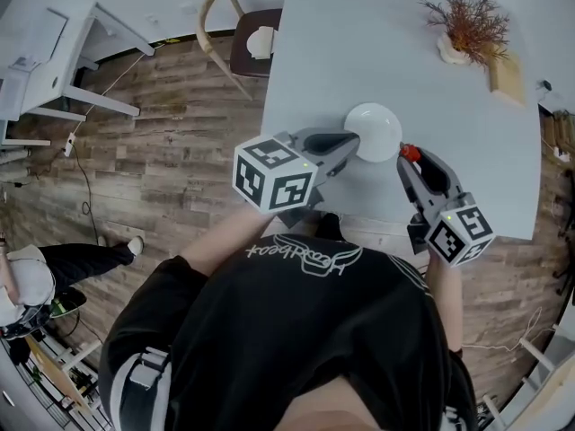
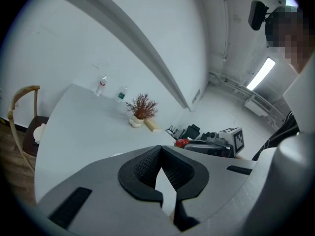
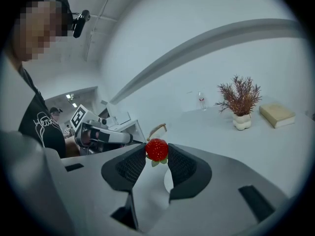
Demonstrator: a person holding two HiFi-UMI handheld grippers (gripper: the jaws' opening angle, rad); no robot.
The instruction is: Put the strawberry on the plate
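A glossy plate (image 1: 382, 126) is sitting on the smooth matt worktop (image 1: 359, 52); the strawberry (image 3: 157, 149) is showing dimpled, shiny skin.

A black short-sleeved T-shirt (image 1: 296, 330) with a white script print across the chest is worn, and a black camera (image 3: 78, 22) is seen mounted at the head. The left gripper (image 1: 352, 140) and the right gripper (image 1: 411, 158) are both built of smooth grey plastic, each jaw being lined with a black ribbed pad (image 3: 129, 167). Each is topped by a white cube (image 1: 274, 176) printed with black square markers, beside which a small green light is lit.
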